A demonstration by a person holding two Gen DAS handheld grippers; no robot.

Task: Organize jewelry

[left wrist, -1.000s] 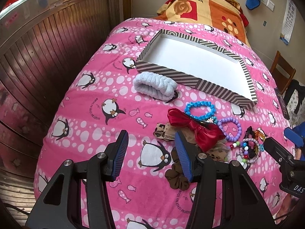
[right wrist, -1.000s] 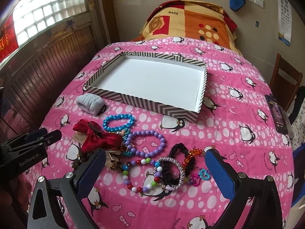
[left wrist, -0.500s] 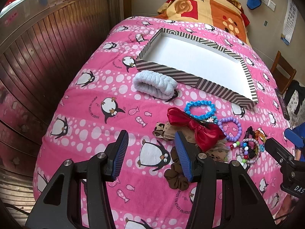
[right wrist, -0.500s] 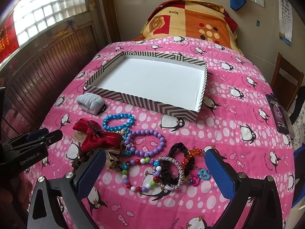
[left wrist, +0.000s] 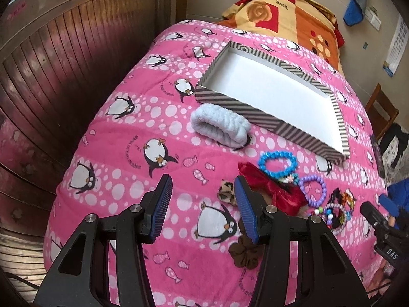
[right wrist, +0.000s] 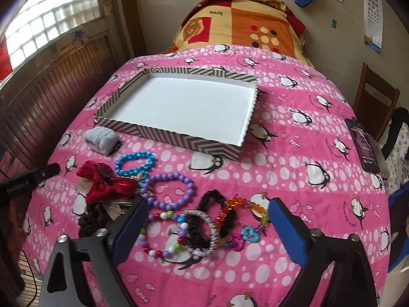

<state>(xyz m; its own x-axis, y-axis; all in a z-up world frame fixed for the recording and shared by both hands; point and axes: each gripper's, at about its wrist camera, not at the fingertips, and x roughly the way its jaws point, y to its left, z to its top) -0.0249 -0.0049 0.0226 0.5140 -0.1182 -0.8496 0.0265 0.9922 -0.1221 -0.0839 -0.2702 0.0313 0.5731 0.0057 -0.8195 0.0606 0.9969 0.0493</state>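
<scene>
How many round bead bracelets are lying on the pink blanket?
5: a blue one nearest the box, a purple one beside it, a multicolour one at the front, a silvery one, an orange one. The pile may hide more.

left wrist: looks down from left | right wrist: looks down from right | shared: striped tray [left wrist: 245,107], bracelets

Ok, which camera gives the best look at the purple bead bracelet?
The right wrist view: the purple bead bracelet lies whole, large and unobstructed on the blanket. In the left wrist view it is small, toward the right edge, beside the red bow.
</scene>
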